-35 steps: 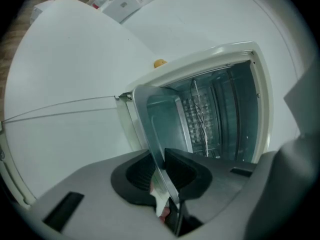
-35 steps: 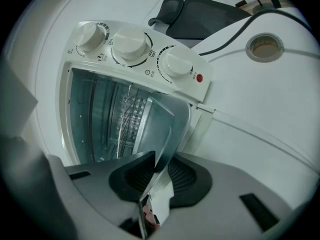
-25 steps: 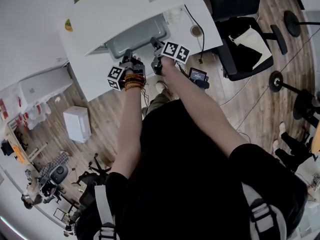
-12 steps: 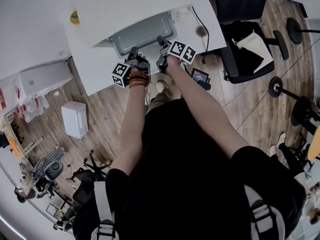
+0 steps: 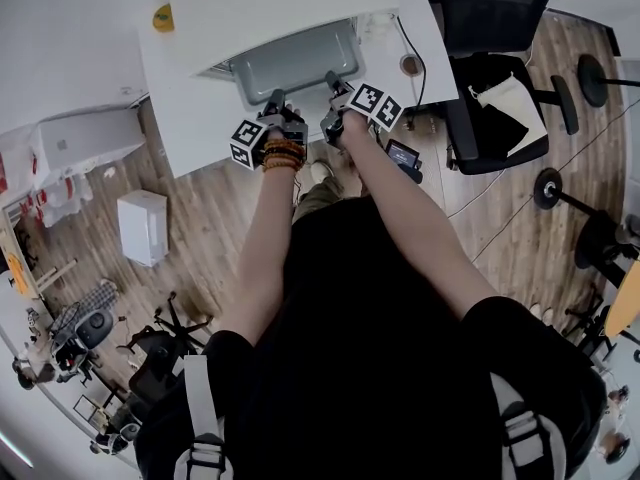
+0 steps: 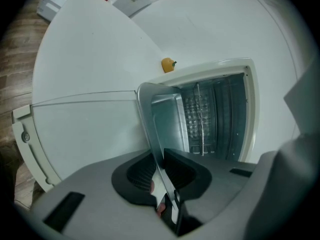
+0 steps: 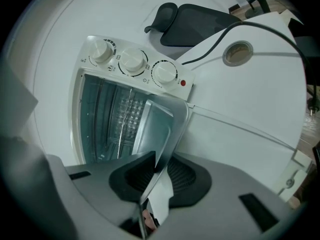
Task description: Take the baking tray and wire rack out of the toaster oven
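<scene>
1. Spreading across the upper part of the head view, the white bench (image 5: 190,133) carries everything the task concerns.
2. Sitting at the top centre of that view, the white toaster oven (image 5: 270,3) has its glass door (image 6: 80,129) dropped open and lying flat. Its three dials (image 7: 134,63) show in the upper left of the right gripper view.
3. The grey rectangular metal baking tray (image 5: 295,63) lies in front of the oven mouth, over the open door. Most of it looks drawn out. Whether its far edge has cleared the opening I cannot tell.
4. The thin silver wire rack (image 6: 201,116) appears in both gripper views as a grid of wires deep in the cavity, so it seems to be inside and untouched.
5. The left gripper (image 6: 160,159) has its jaws pinching the tray's near rim close to one corner. The right gripper (image 7: 159,166) pinches the same rim toward the other corner, so the tray is held from both ends.
6. A small yellow object (image 6: 168,65) sits on the bench just beside the oven, apart from the work.
7. Judged from this, the tray's removal is well under way but unfinished: it has yet to be lifted clear and set down. The rack is the whole second half.
</scene>
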